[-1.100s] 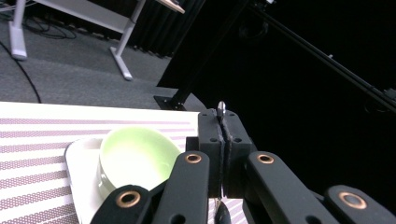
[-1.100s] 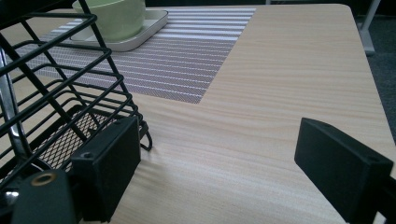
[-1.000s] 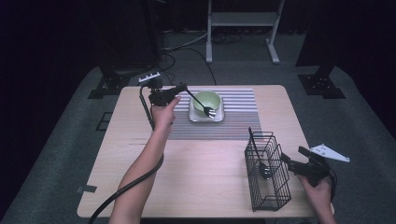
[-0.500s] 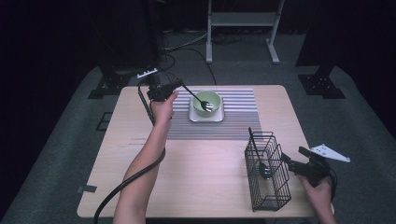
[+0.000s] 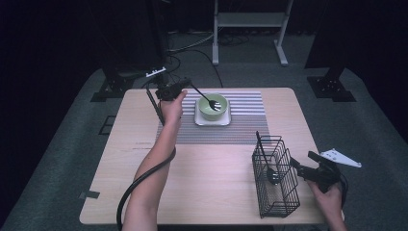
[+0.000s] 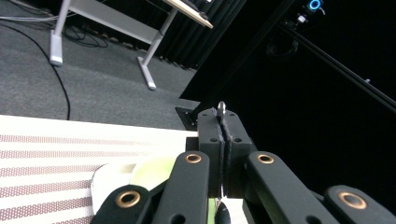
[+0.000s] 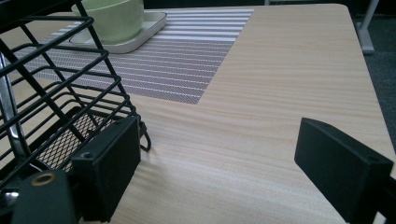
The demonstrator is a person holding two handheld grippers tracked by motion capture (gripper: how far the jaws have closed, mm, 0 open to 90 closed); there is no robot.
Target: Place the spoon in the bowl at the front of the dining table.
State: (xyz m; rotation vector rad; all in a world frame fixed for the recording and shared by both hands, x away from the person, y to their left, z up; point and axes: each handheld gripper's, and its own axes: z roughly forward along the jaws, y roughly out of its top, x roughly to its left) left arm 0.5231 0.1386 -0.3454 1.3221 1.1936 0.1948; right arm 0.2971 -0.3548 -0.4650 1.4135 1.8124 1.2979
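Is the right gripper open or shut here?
Open: the right gripper shows its jaws wide apart, bare table between them.

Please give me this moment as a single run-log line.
left tool: shut on spoon, bowl end over green bowl | right tool: open beside wire basket | basket: one utensil inside

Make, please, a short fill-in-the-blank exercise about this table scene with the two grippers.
1. The left gripper is shut on the handle of a ____.
2. The green bowl stands on a white ____.
3. The jaws of the right gripper stand ____.
4. The black wire basket holds a ____.

Missing words: fork; tray; open; spoon
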